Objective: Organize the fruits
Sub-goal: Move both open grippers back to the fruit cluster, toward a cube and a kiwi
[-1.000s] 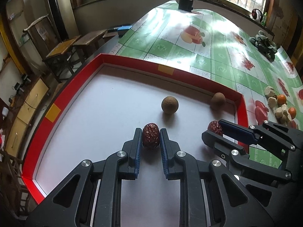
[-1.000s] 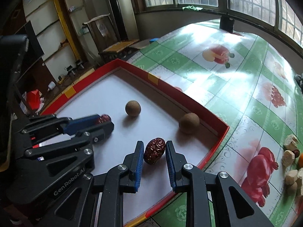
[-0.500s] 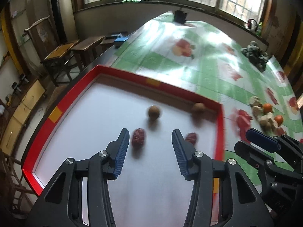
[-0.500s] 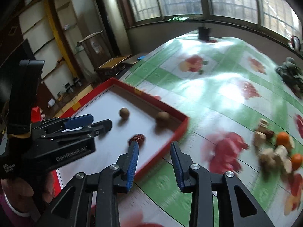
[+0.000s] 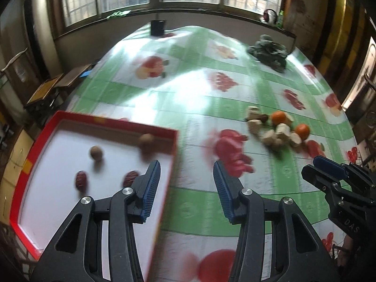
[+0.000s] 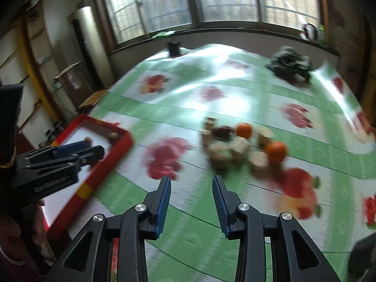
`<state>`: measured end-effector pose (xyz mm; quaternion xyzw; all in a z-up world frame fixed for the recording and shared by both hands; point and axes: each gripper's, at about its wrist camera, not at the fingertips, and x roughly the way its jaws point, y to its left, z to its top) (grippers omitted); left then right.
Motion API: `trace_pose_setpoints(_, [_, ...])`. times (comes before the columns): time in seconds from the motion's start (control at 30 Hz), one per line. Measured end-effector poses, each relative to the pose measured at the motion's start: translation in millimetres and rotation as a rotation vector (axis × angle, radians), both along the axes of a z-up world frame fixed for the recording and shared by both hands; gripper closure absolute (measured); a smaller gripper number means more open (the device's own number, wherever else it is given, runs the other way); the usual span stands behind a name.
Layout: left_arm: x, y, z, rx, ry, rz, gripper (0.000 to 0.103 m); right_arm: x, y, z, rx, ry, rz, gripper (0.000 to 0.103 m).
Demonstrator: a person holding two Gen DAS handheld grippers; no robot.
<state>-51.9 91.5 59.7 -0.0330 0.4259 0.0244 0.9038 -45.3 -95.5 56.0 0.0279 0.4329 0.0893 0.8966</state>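
**A:** Left wrist view: the left tongs [image 5: 186, 183] stand parted and empty over the edge of the red tray [image 5: 35, 141], where two dates [image 5: 81, 182] and two brown fruits [image 5: 96, 152] lie. What next?

**B:** Probably the pile [image 5: 275, 129] across the tabletop [image 5: 188, 89]; approach low, straddling one fruit.

**A:** Right wrist view?

**B:** The right tongs [image 6: 191, 198], narrower and empty, face the oranges [image 6: 276, 150]. Blur smears the pale pieces; they cannot be identified.

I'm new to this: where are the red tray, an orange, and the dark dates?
red tray [image 5: 112, 122]: left wrist view, far rim.
orange [image 6: 276, 149]: right wrist view, its middle.
dates [image 5: 81, 181]: left wrist view, left date's middle.
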Motion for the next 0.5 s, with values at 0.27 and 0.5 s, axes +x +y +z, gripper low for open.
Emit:
trace_pose_setpoints(0.27, [25, -43, -13, -0.036, 0.036, -0.084, 0.056, -12, -52, -9, -0.002, 0.021, -0.085, 0.067])
trace_pose_setpoints(0.5, [45, -73, -26, -0.063, 0.081, -0.159, 0.056, -10, -73, -16, 0.029, 0.025, -0.103, 0.066])
